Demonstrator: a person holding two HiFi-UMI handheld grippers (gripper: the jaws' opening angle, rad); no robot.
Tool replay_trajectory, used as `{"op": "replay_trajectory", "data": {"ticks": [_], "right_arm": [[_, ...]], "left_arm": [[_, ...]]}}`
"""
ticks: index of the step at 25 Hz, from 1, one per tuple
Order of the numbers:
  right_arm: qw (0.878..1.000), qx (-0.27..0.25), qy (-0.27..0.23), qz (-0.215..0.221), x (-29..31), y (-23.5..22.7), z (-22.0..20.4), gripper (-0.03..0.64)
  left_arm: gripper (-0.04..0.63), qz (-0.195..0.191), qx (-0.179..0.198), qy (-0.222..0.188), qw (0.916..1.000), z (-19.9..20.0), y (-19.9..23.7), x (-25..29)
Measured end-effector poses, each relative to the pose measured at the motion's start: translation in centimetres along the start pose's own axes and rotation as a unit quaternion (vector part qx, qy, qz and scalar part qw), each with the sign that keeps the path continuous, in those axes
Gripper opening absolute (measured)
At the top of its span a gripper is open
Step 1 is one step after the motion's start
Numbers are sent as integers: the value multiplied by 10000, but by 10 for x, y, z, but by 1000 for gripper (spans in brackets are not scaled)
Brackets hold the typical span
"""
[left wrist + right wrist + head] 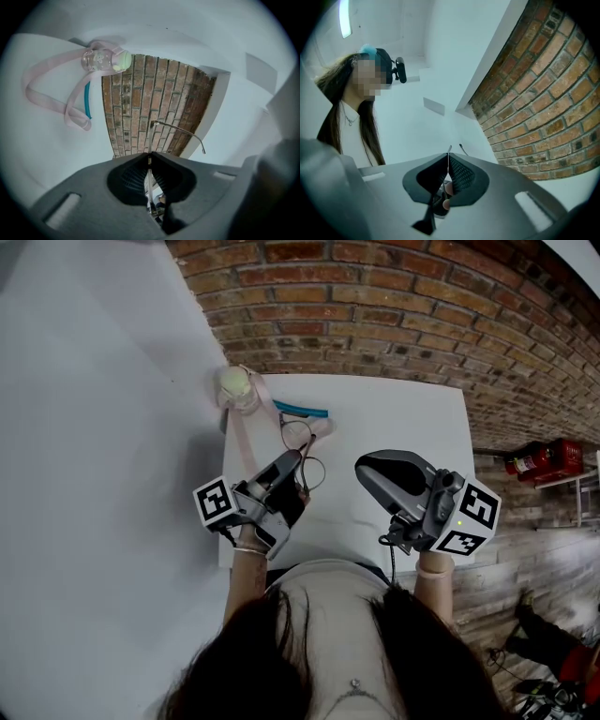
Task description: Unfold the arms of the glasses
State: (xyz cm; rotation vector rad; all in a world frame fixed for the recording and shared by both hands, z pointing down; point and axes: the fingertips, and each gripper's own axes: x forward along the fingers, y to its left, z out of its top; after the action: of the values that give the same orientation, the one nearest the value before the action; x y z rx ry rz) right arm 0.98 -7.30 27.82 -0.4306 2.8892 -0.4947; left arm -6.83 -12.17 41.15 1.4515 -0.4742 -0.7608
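Over the white table's (412, 418) left side, the left gripper (149, 157) is clamped on the wire-framed glasses (179, 130), one arm jutting out. The right gripper (448, 156) is closed, empty, apart. Pushing an arm against this thin hold could twist the frame loose

Bottle (234, 388) behind glasses (298, 435) on table (403, 427)
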Motion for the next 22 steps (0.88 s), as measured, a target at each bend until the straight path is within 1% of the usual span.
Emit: {"op": "replay_trajectory", "data": {"ticks": [3,12,16,22], "right_arm": [[9998,2,-32,-190,-3,-6,1,11],[9953,-117,66,-956,-14,-30,-10,8],[9895,-158,77,-1434,-23,-43,-14,6],[9758,-321,178,-2157,-36,-59,-27,6]], "left_arm": [[24,7,15,15,10000,-2,-1,-1],[24,-8,18,121,9999,-7,-5,-3],[24,15,23,213,9998,-13,-5,-2],[25,12,22,353,9994,-21,-7,-7]]}}
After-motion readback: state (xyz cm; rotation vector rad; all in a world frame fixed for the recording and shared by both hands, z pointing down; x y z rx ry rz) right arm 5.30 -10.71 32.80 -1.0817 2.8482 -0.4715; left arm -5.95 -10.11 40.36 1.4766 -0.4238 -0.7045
